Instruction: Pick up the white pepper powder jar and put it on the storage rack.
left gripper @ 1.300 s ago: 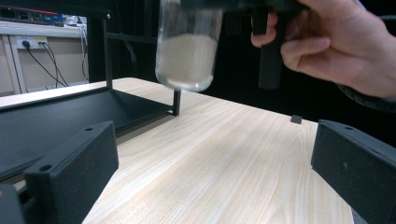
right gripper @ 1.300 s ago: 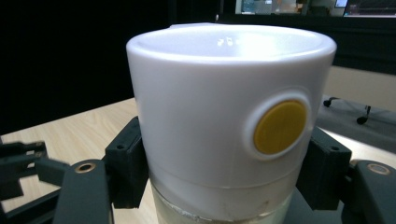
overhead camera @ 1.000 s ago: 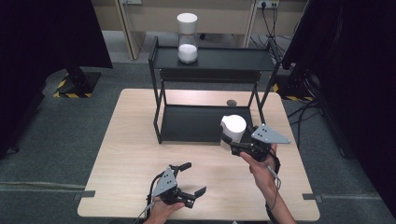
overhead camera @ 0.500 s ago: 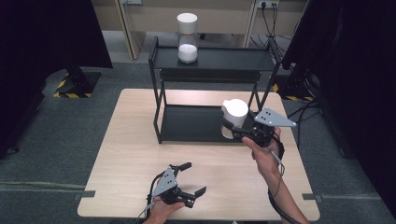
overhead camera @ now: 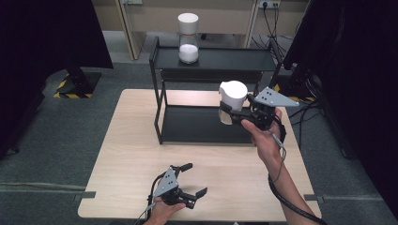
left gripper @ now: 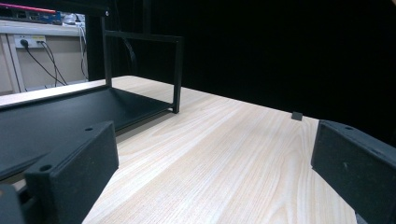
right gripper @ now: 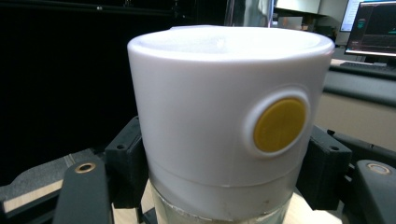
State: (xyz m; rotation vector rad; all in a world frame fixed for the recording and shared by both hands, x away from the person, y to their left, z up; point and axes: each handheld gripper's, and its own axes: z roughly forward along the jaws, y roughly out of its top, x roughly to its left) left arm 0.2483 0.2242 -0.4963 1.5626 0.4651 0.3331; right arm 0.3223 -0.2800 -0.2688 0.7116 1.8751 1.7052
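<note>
My right gripper (overhead camera: 228,115) is shut on a white-capped jar (overhead camera: 233,93) with a clear glass body and holds it upright in the air, in front of the right end of the black two-level rack (overhead camera: 225,60). In the right gripper view the jar (right gripper: 219,121) has a round yellow button on its cap, and the black jaws of that gripper (right gripper: 224,191) press on both sides just under the cap. A second white-and-glass jar (overhead camera: 188,38) stands on the rack's top level. My left gripper (overhead camera: 197,178) rests open near the table's front edge, its jaws (left gripper: 212,177) apart over bare wood.
The rack stands at the back of the light wooden table (overhead camera: 141,154), with its lower level (overhead camera: 197,124) bare. A small dark block (left gripper: 296,115) lies on the table. Dark curtains hang on both sides, and cables trail on the floor at the right.
My right gripper has risen with the jar and drifted a little toward the rack's right end. The left gripper has stayed put.
</note>
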